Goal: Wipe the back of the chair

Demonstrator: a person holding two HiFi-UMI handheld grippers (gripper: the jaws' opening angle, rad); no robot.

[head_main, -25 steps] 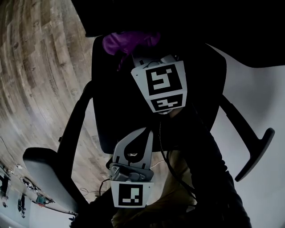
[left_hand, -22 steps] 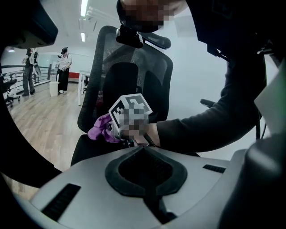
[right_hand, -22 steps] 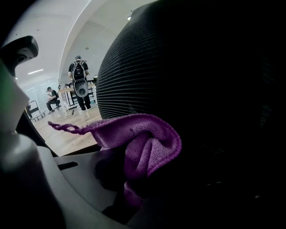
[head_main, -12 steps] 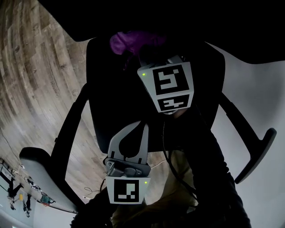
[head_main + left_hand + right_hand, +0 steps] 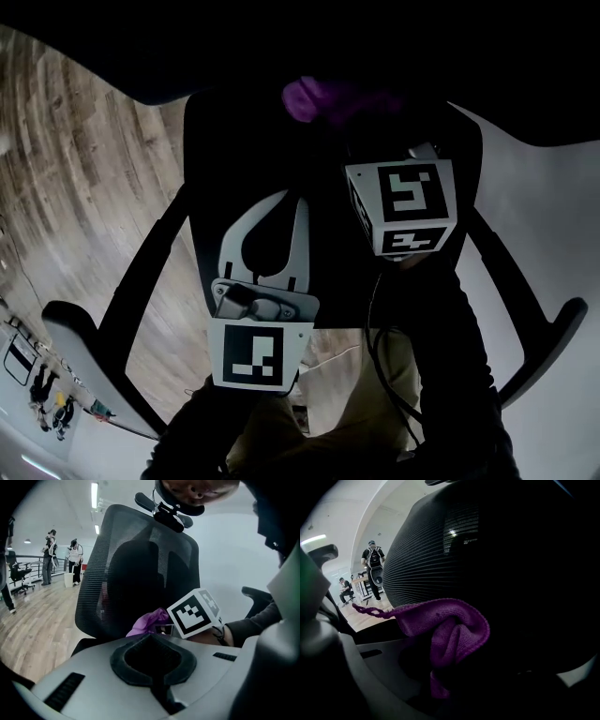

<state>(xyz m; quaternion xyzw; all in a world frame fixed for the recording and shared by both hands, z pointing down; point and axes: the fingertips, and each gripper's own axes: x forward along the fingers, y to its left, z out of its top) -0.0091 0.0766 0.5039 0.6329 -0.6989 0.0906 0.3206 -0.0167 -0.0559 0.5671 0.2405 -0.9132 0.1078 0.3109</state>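
Right tongs [image 5: 165, 630]: closed on the purple cloth [image 5: 450, 625], which is bunched at their tip and pressed against the chair back [image 5: 136, 564].
Left tongs [image 5: 151, 638]: closed, with nothing held between them; kept just behind and to the left of the right tongs, off the chair.
Task's thing: the black mesh chair back stands straight ahead of both tongs. The height at which the cloth meets it is hard to judge, as the mesh there is very dark.
Step in hand: judged to be a wiping pass. An even push should be kept, since mesh gives under pressure, and the strokes should be overlapped. The loose corner trailing left of the right tongs is best tucked in, so that it is not snagged. The chair could be steadied by the left tongs if it turns.
Around: the headrest bracket [image 5: 171, 515] is seen above the tongs, and an armrest [image 5: 553, 328] out to the right.
In the way: nothing is seen between cloth and mesh. Standing people [image 5: 49, 555] are well beyond, on the wooden floor [image 5: 84, 187].
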